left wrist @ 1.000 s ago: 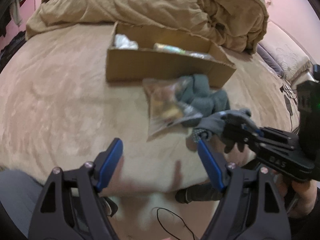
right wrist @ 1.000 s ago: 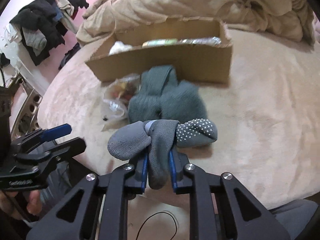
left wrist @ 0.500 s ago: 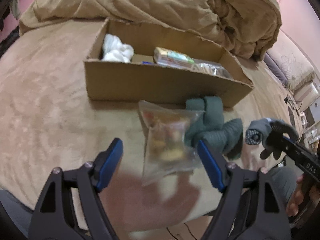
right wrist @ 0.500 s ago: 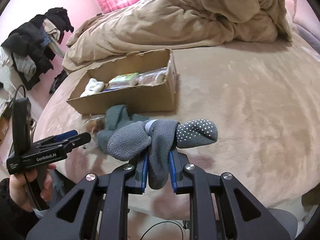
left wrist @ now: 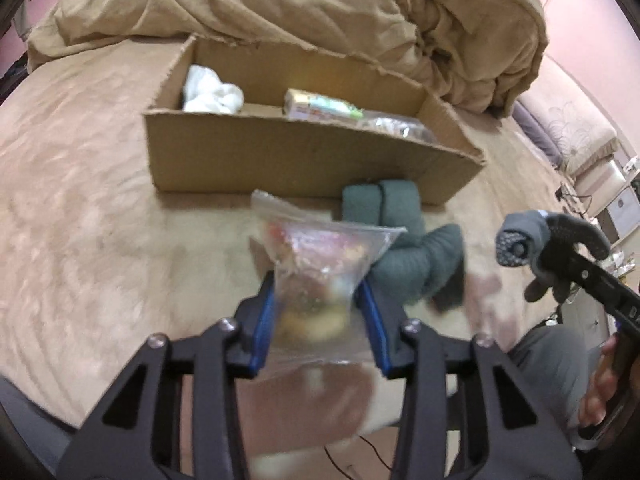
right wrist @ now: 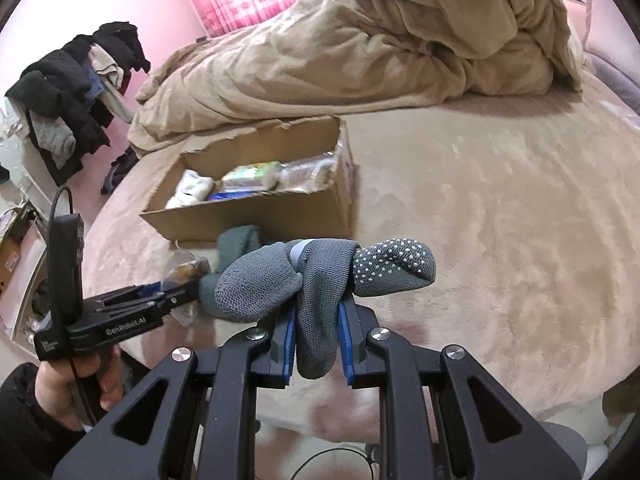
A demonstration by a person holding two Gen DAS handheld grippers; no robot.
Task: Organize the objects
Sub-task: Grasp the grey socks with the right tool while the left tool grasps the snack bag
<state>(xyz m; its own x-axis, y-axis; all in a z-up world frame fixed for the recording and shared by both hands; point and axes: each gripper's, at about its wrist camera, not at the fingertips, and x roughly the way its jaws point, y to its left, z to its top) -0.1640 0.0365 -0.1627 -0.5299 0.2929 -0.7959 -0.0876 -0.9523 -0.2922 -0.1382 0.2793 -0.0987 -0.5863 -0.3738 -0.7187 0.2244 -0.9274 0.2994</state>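
- Left gripper (left wrist: 320, 312): jaws just closed, now clamped on plastic bag (left wrist: 320, 276), in front of cardboard box (left wrist: 280, 156).
- Right gripper (right wrist: 317, 344): clamped on grey sock (right wrist: 316, 280), held above bed (right wrist: 500, 220).

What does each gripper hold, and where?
Left gripper pinches the clear bag near its bottom; right gripper clamps the grey socks around their folded middle.

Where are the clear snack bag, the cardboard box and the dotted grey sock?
clear snack bag (left wrist: 320, 276), left wrist view, bag's middle.
cardboard box (left wrist: 280, 156), left wrist view, near wall.
dotted grey sock (right wrist: 394, 266), right wrist view, dotted sole.
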